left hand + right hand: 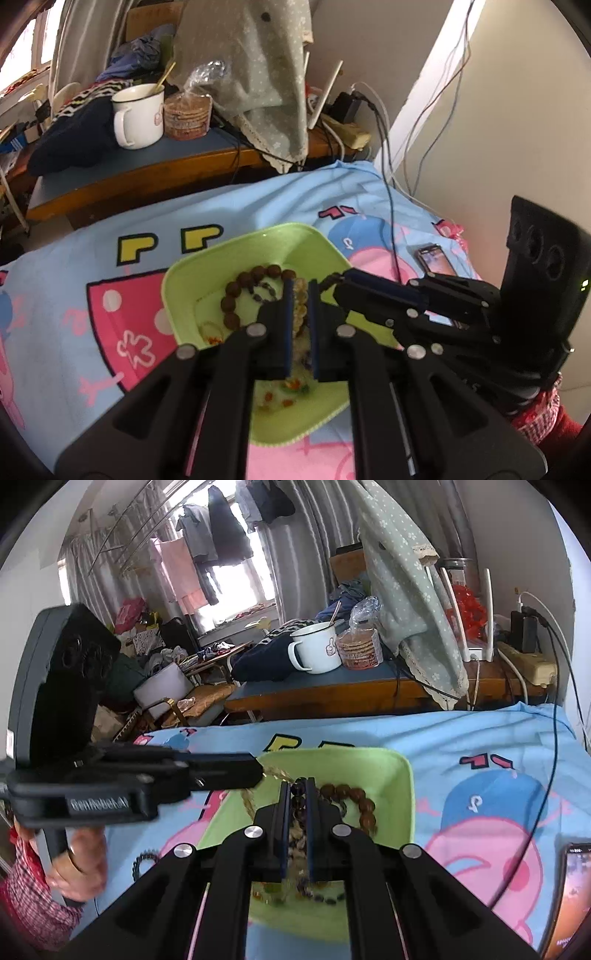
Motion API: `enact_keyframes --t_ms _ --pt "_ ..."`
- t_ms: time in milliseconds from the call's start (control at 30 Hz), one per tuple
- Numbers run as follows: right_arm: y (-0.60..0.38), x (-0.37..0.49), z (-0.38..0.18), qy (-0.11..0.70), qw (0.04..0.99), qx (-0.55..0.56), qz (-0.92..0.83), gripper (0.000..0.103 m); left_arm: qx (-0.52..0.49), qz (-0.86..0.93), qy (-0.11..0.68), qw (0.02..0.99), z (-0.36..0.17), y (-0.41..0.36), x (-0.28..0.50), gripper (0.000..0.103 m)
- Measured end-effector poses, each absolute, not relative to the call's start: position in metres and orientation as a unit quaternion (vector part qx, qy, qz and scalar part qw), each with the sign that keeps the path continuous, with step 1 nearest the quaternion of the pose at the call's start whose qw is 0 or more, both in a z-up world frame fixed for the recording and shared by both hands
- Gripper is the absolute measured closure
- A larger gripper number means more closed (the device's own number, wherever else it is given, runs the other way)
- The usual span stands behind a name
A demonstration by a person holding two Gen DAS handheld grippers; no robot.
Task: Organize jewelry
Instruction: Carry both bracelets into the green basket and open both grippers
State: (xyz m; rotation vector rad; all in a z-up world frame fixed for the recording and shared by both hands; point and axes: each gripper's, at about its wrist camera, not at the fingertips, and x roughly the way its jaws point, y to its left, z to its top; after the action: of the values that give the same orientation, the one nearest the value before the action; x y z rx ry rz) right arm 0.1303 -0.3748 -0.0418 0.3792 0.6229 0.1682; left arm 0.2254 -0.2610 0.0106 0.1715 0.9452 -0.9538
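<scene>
From the left wrist, the left gripper (pixel 300 286) hovers over the green tray (pixel 184 273) on the bed's cartoon sheet (pixel 74 266), its fingers clamped on a pale yellow bead bracelet (pixel 300 295); a brown bead bracelet (pixel 236 288) lies in the tray. From the right wrist, the right gripper (pixel 298 786) pinches what looks like a dark bead strand (pixel 297 794) above the same tray (pixel 402 794).

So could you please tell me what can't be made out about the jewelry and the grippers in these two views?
- Left wrist view: left gripper fingers cover the green tray centre; yellowish beads between them, grip unclear.
- Right wrist view: right gripper hides dark beads.
- Small pieces near the tray's close edge: blurred.
</scene>
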Motion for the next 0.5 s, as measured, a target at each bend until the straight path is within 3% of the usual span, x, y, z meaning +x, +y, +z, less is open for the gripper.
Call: enact_keyframes --t_ms 200,500 --pt "-0.387 0.135 -0.056 0.317 0.926 0.202 0.023 0.103 0.092 -0.37 0.489 0.785 -0.023 -0.26 0.248 0.09" --pt "-0.327 0.073 -0.052 0.293 0.926 0.215 0.101 0.103 0.042 -0.382 0.436 0.814 0.0 -0.175 0.196 0.09"
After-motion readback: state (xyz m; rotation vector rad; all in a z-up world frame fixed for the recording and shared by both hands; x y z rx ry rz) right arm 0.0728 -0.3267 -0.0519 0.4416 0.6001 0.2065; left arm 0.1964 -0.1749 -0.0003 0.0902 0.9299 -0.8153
